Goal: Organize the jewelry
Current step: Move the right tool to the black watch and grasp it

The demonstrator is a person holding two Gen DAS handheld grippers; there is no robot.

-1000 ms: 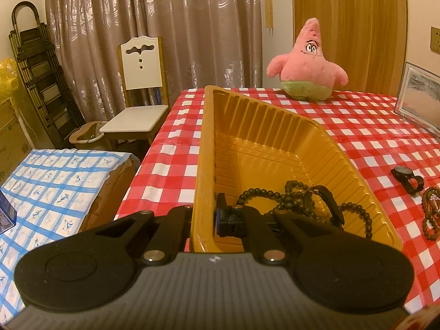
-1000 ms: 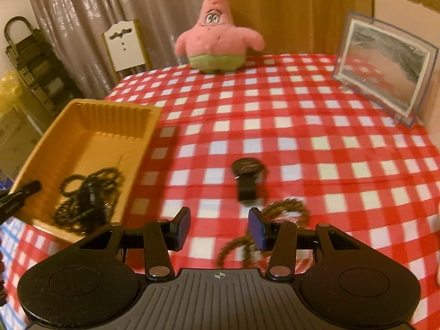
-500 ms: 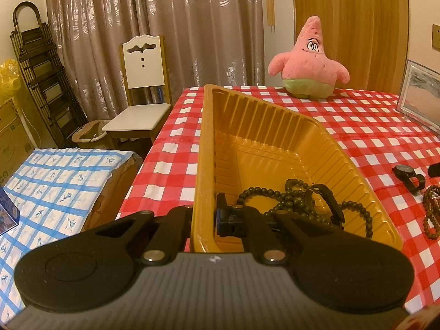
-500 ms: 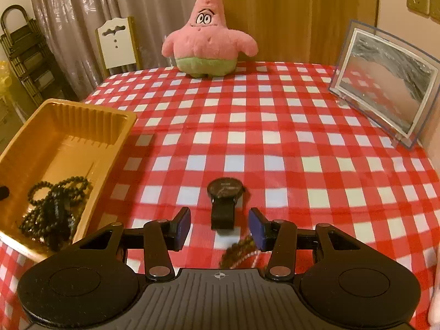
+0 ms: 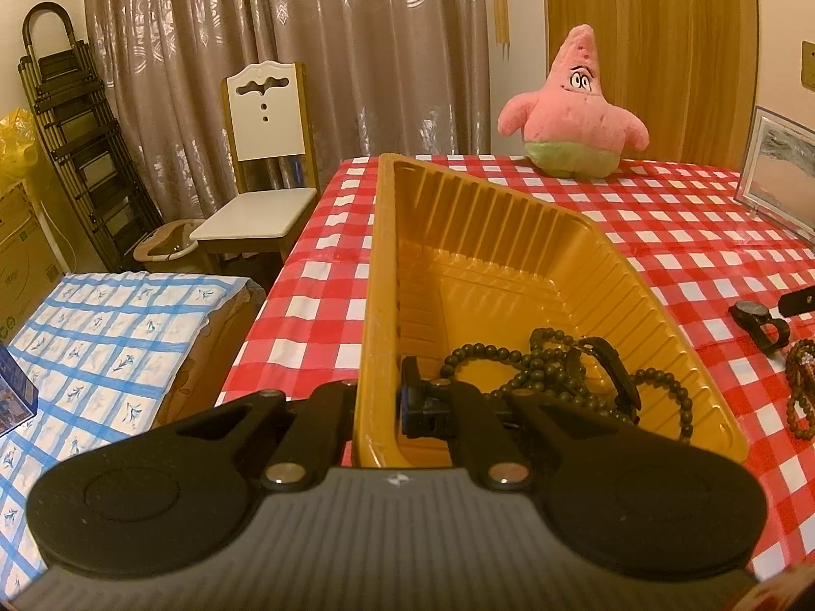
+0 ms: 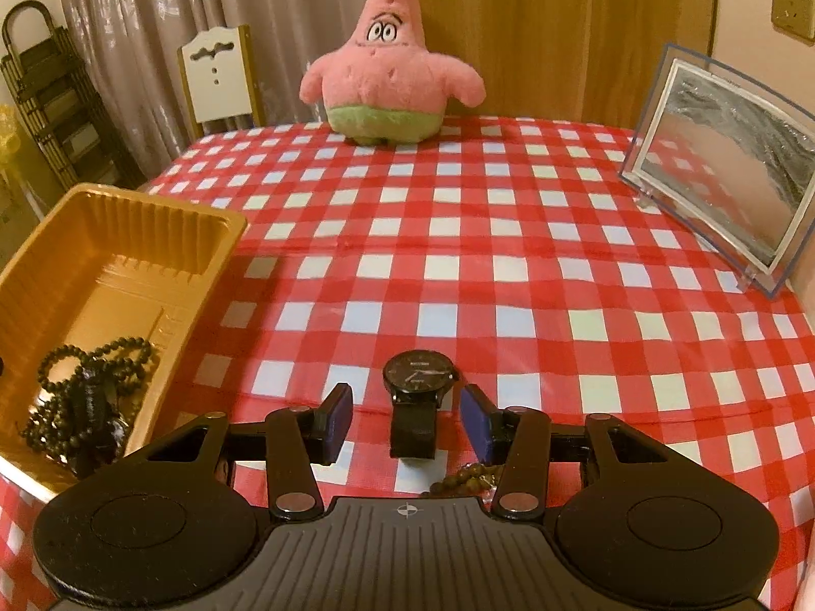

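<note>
A black wristwatch point(image 6: 417, 397) lies on the red-and-white checked tabletop point(image 6: 509, 234), its round dial toward the far side and its strap running back between the blue-padded fingers point(image 6: 338, 420) of the right tongs point(image 6: 407, 420). Those tongs stand wide, their jaws having just been opening, and the pads flank the strap on either side without pressing on it. A string of brown beads point(image 6: 466, 476) lies on the cloth just behind the watch, partly hidden by the tool's body.

At the tabletop's near left edge sits a ribbed yellow plastic tray point(image 5: 489, 234), already holding a tangle of dark beaded bracelets point(image 5: 540, 371) and a dark strap at its near end. The left tongs point(image 5: 379, 402) are clamped tight on the tray's near left rim, one finger inside the wall and one outside.

A pink star-shaped plush toy point(image 6: 389, 66) sits at the far edge of the tabletop, and a clear-framed picture point(image 6: 723, 163) stands tilted on the far right. Beyond the table a white-backed wooden chair point(image 5: 262, 153) faces brown patterned curtains point(image 5: 285, 51), with a folded dark rack point(image 5: 76, 142) leaning in the left corner and a blue checked cloth point(image 5: 112, 336) over a lower surface at near left.
</note>
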